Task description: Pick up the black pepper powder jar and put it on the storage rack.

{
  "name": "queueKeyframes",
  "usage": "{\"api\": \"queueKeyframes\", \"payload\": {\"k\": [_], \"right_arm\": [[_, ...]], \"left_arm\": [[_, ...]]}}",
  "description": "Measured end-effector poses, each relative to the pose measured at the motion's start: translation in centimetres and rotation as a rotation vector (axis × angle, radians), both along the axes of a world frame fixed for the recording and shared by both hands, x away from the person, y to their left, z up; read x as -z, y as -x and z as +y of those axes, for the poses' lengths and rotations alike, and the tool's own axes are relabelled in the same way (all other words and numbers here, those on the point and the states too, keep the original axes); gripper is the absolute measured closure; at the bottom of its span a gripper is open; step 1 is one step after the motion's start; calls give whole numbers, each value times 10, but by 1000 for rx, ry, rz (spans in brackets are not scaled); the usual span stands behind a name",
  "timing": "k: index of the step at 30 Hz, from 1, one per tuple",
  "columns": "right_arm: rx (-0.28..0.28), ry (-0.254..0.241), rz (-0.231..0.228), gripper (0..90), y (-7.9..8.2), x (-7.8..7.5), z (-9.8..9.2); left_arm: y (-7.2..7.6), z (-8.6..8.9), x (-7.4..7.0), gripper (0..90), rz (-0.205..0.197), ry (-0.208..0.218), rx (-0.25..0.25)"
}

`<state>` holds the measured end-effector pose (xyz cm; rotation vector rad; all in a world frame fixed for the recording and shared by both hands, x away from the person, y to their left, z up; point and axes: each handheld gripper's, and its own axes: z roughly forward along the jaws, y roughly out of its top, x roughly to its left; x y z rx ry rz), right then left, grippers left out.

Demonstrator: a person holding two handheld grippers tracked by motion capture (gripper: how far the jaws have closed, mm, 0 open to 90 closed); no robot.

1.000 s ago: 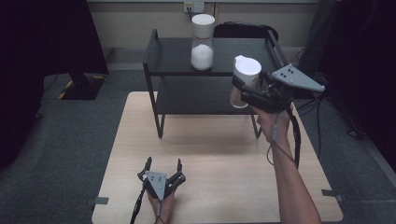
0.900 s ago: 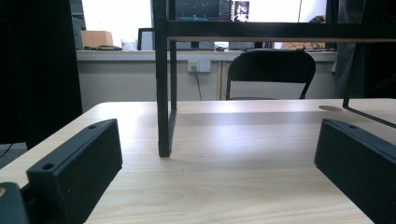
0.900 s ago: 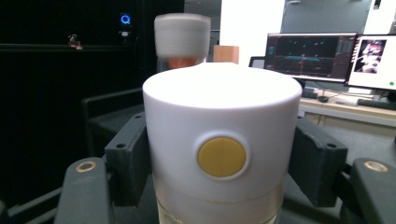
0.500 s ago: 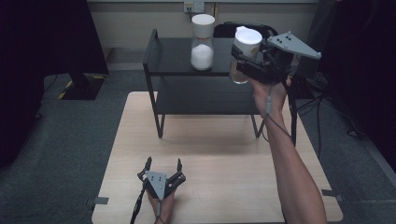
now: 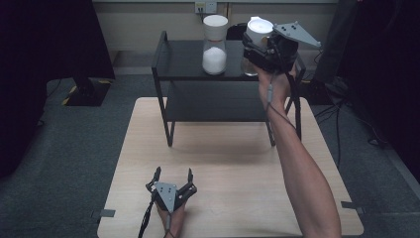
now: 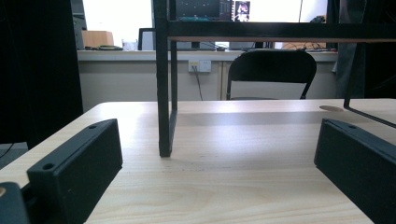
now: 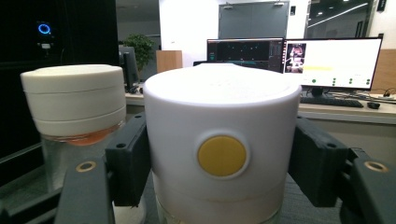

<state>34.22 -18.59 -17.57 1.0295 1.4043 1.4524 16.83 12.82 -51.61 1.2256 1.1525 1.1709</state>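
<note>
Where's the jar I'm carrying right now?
In the high view, the white-lidded jar sits in the right gripper over the black shelf, right of the powder jar.

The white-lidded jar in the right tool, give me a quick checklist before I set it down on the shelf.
1. Grip: right tool shut on the held jar, a jaw on each side: ok.
2. Jar upright: ok.
3. Over the black shelf top: ok.
4. Gap to the second jar: apart in the high view, close: ok, watch it.
5. Jar base clear of the shelf top: cannot tell.
6. Left tool open on the table, out of the way: ok.
</note>
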Motion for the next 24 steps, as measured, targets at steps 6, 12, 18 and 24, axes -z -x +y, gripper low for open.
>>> {"api": "queueKeyframes", "payload": {"k": [6, 12, 18, 24], "right_arm": [[14, 6, 5, 300, -11, 4, 5], [8, 8, 31, 299, -18, -1, 5], [-3, -2, 36, 297, -19, -1, 2], [-4, -38, 43, 227, -19, 0, 1]], "left_arm": [[0, 0, 0, 3, 0, 0, 0], [0, 0, 0, 3, 0, 0, 0], [0, 0, 0, 3, 0, 0, 0], [0, 0, 0, 3, 0, 0, 0]]}}
